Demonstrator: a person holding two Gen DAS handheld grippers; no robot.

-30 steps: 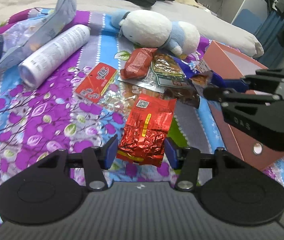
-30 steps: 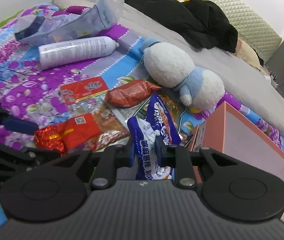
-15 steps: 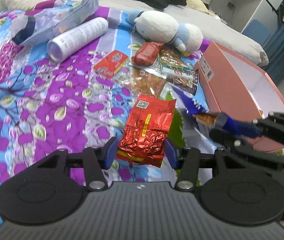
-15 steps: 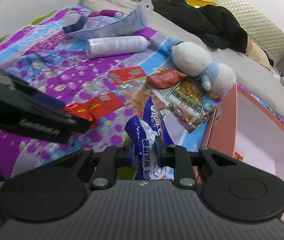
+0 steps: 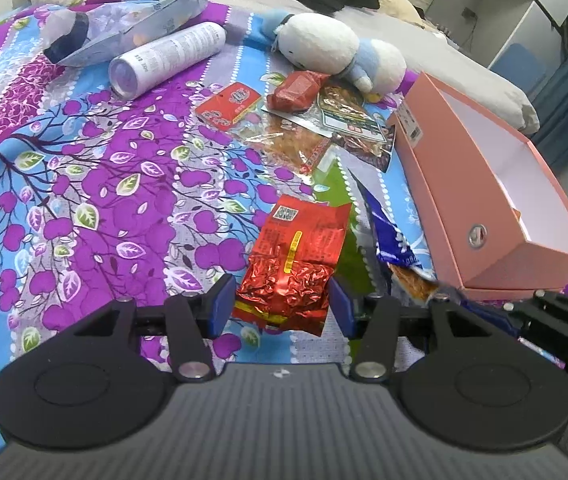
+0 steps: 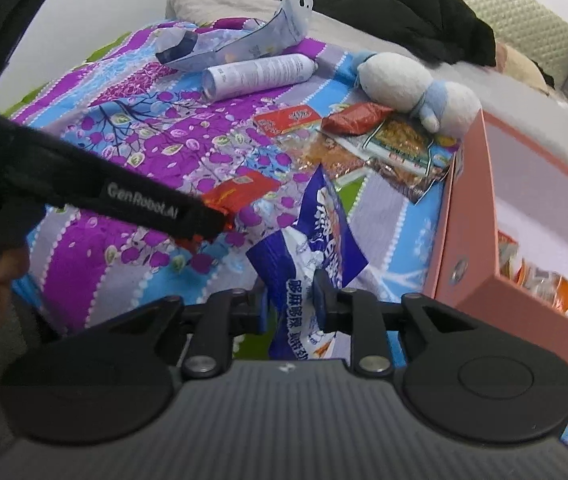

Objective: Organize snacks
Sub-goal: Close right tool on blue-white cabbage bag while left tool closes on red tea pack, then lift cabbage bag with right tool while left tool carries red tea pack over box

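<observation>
place: bedroom | cues: floral bedspread [image 5: 84, 184], plush toy [image 5: 335, 50], padded headboard [image 6: 523, 12]

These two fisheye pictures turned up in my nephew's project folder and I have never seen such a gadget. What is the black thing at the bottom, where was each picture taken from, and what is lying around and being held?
No robot here: a person holds a hand-held claw in each hand, with a camera on each looking forward along its two fingers. One picture comes from the left claw, the other from the right claw. Both look at a flowered bedspread strewn with snack packets, a white spray can and a plush toy. A pink box sits to the right, with some snacks already inside. The left claw grips a red foil packet; the right claw grips a blue and white snack bag.
</observation>
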